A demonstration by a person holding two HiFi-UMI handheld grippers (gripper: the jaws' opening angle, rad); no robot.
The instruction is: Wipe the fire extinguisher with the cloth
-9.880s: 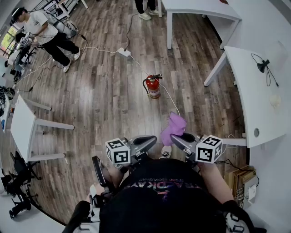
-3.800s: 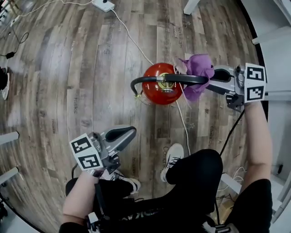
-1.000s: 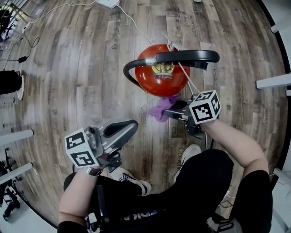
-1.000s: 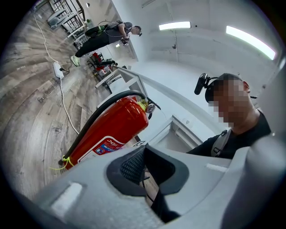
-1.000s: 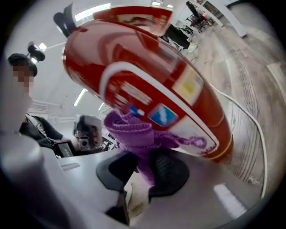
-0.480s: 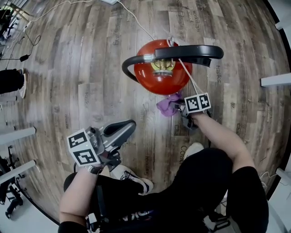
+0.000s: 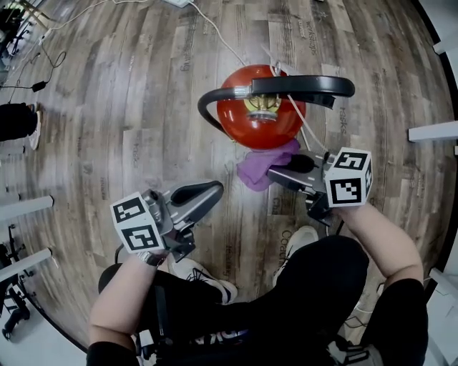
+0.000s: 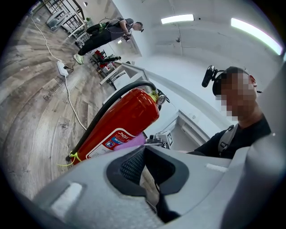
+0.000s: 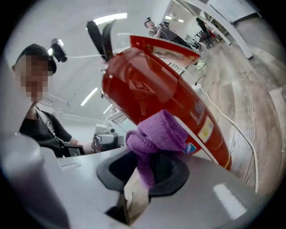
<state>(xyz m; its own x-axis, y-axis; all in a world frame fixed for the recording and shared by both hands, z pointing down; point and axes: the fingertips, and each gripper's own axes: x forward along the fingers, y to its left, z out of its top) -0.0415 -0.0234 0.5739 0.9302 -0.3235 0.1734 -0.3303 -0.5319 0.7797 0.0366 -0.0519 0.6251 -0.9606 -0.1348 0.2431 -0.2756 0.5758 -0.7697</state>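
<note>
The red fire extinguisher [image 7: 261,114] stands upright on the wood floor, its black handle [image 7: 304,86] and hose on top. My right gripper [image 7: 278,171] is shut on a purple cloth [image 7: 263,164], which presses against the near side of the cylinder. In the right gripper view the cloth [image 9: 156,133] bunches out of the jaws of the gripper [image 9: 147,172] against the red body [image 9: 156,89]. My left gripper [image 7: 199,196] hovers apart, lower left of the extinguisher, jaws closed with nothing in them. The left gripper view shows the extinguisher [image 8: 125,118] and the cloth [image 8: 130,142] beyond the left gripper [image 8: 147,165].
A white cable [image 7: 215,39] runs from a power strip [image 7: 175,2] past the extinguisher. White table legs [image 7: 21,207] stand at the left and another white leg [image 7: 433,132] at the right. My shoes [image 7: 204,275] are just below the grippers. A person [image 8: 111,31] stands far off.
The right gripper dipped lower along the cylinder with the cloth, then rose again and now sits higher and closer to the camera. The left gripper has barely shifted.
</note>
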